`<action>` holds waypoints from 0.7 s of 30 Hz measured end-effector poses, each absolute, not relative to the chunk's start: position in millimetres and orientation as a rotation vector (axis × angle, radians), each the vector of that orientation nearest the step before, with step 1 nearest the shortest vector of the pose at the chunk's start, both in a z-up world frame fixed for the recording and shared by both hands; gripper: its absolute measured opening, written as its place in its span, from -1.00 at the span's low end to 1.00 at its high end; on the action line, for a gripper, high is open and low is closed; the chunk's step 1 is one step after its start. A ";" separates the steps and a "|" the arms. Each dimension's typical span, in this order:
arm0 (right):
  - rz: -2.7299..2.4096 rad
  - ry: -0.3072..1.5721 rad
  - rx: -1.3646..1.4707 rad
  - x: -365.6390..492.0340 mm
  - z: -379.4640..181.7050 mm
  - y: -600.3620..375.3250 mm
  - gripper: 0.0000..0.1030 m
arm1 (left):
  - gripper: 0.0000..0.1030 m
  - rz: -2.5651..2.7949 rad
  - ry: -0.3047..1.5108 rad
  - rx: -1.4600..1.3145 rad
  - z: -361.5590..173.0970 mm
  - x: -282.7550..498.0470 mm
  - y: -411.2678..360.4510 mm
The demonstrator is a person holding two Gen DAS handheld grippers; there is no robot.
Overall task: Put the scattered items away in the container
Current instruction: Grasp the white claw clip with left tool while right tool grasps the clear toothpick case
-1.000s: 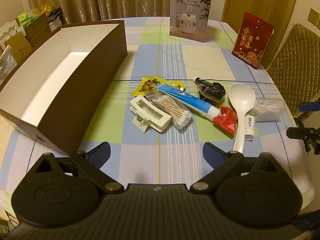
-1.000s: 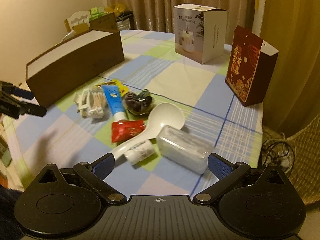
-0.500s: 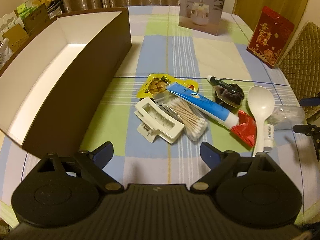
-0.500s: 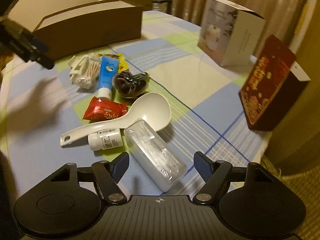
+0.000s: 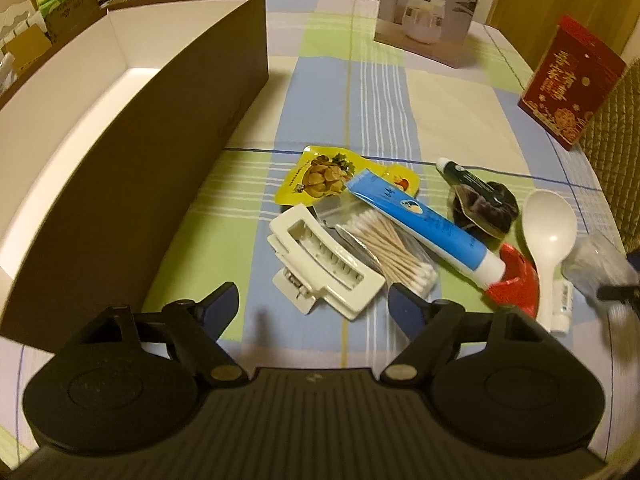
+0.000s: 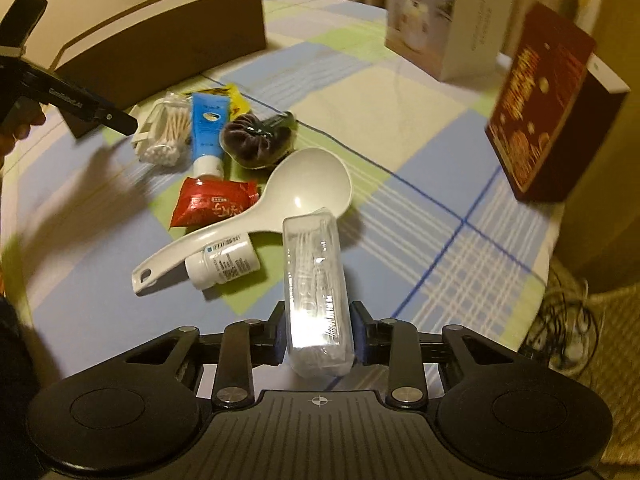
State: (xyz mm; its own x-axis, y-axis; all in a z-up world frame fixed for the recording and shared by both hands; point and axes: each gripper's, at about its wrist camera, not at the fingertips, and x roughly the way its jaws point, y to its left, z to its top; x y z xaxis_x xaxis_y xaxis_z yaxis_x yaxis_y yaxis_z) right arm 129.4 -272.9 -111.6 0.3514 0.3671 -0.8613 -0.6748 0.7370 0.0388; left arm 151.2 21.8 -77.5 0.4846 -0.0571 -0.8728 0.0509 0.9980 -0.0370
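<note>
the right gripper (image 6: pixel 319 340) is clamping its jaws on the near end of the clear plastic case (image 6: pixel 316 280), whose long axis is running straight ahead toward 12 o'clock. the left gripper (image 5: pixel 312 304) is hanging wide open and empty, with the white hair clip (image 5: pixel 324 266) lying just ahead at 12 o'clock. beyond it the cotton swabs (image 5: pixel 394 248) and blue tube (image 5: pixel 424 228) are waiting. the brown box (image 6: pixel 168 44) is sitting far off at 10 o'clock from the right gripper, so the case is likely needing a leftward carry.

One spoon (image 6: pixel 308 194), one tube (image 5: pixel 424 224), three boxes, two bottles.
</note>
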 end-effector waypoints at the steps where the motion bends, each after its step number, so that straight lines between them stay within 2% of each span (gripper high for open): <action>1: 0.683 1.005 -0.342 127.9 -111.7 -273.3 -0.31 | 0.47 -0.064 1.065 -0.018 -79.3 153.8 22.5; 6: 0.643 1.017 -0.305 124.7 -112.1 -274.7 -0.31 | 0.31 -0.030 1.081 -0.054 -89.0 168.6 26.7; 15: 0.618 1.025 -0.303 123.4 -115.6 -270.7 -0.31 | 0.26 -0.011 1.098 -0.110 -101.5 190.8 33.6; 18: 0.614 1.025 -0.303 122.3 -115.7 -269.7 -0.31 | 0.02 -0.017 1.131 -0.126 -111.0 193.4 35.1; 21: 0.617 1.027 -0.305 120.6 -115.9 -268.4 -0.31 | -0.07 -0.036 1.123 -0.076 -110.4 187.7 35.3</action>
